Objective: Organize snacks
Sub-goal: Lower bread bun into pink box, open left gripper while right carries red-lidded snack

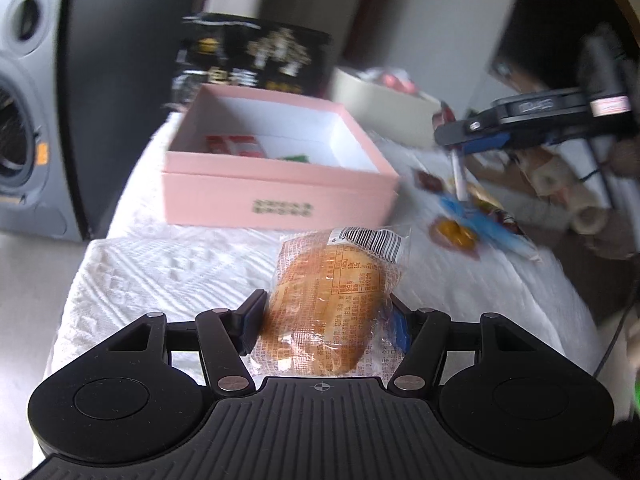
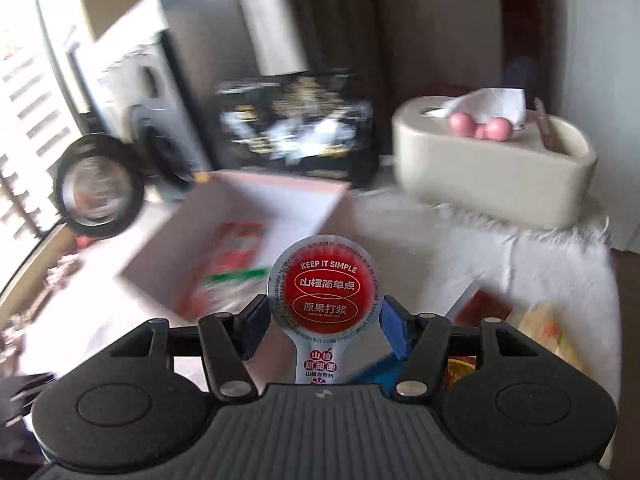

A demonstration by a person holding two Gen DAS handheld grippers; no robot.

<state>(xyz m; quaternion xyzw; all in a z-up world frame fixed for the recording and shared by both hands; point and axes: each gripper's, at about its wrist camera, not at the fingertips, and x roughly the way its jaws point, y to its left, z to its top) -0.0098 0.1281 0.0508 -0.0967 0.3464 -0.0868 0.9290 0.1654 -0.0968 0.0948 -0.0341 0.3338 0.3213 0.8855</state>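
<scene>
My left gripper is shut on a wrapped bread bun and holds it above the white cloth, in front of the open pink box. The box holds a red-and-white packet and a green one. My right gripper is shut on a round red hawthorn lollipop packet, just right of the pink box. In the left wrist view the right gripper hangs over loose snacks to the right of the box.
A white textured cloth covers the table. A black printed bag stands behind the box. A beige tissue holder sits at the back right. A washing machine stands to the left. More snack packets lie at the right.
</scene>
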